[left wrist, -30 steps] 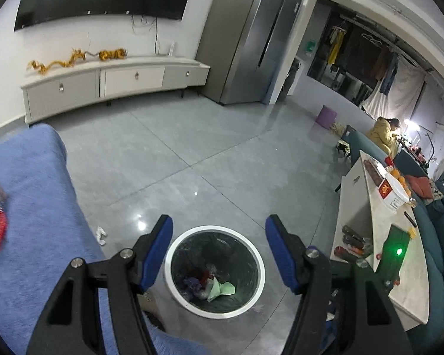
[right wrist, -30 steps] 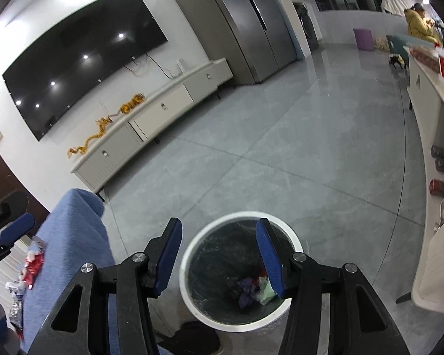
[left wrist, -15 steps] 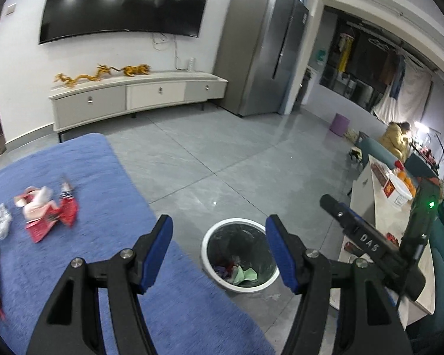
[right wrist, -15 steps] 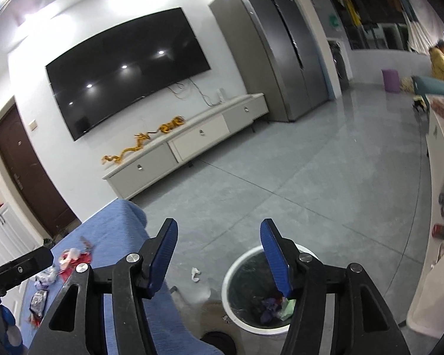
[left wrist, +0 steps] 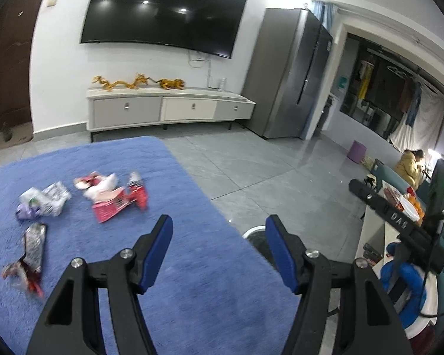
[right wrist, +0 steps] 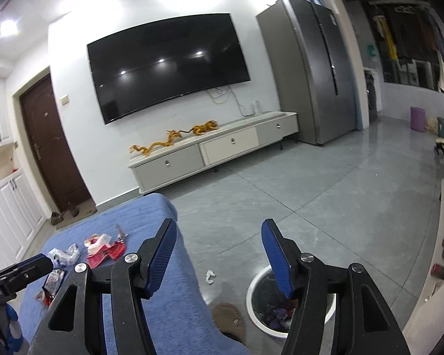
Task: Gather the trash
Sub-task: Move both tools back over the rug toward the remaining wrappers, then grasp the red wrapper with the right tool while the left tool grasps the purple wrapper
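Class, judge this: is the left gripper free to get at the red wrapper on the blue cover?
Probably yes: the left gripper is open and empty, and nothing stands between it and the red wrapper.

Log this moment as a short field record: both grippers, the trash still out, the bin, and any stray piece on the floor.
left hand-held gripper: open, empty, over the blue cloth surface
right hand-held gripper: open, empty, above floor between cloth edge and bin
trash on cloth: red wrappers, white and purple wrapper, dark wrapper
trash bin: white rim, dark liner, on floor right of cloth, trash already inside
stray piece: small white scrap on floor between cloth and bin
also on floor: brown slipper beside bin
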`<state>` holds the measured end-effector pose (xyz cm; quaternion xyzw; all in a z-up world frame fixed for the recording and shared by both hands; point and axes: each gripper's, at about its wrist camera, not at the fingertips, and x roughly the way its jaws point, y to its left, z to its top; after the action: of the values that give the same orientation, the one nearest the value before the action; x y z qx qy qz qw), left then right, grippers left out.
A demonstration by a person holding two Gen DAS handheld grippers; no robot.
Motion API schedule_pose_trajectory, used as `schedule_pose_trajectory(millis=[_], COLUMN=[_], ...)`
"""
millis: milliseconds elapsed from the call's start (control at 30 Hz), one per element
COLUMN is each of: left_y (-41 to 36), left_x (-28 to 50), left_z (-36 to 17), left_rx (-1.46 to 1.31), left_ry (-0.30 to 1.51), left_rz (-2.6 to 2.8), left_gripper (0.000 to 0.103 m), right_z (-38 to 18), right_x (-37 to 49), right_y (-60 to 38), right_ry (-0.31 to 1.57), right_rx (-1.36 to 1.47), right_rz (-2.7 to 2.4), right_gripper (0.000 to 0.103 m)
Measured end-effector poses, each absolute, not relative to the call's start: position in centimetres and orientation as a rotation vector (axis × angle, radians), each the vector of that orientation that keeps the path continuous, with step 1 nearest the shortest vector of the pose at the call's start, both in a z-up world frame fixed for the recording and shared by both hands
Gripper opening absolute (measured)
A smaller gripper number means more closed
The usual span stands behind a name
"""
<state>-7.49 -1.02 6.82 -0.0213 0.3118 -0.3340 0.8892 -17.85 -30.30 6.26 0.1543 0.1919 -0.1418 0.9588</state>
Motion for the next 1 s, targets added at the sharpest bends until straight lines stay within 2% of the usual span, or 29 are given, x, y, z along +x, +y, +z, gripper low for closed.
schedule_pose_trajectory(millis=[600, 1000], left_y=[13.8, 20.5], left_x=[-0.2, 9.3], left_z=[1.5, -2.1], left_rx=[-0.17, 0.057], left_ry=[0.7, 0.802], left_rz=[-0.45, -0.345], left_gripper=[0.063, 0.063], right_z=[2.7, -1.2], right_x=[-9.6, -1.8], right_y=[-23.7, -21.0], right_ry=[0.552, 0.681], right_rx=[0.218, 0.184], right_rz=[-0.148, -0.049], right_gripper=[0.057, 0.057])
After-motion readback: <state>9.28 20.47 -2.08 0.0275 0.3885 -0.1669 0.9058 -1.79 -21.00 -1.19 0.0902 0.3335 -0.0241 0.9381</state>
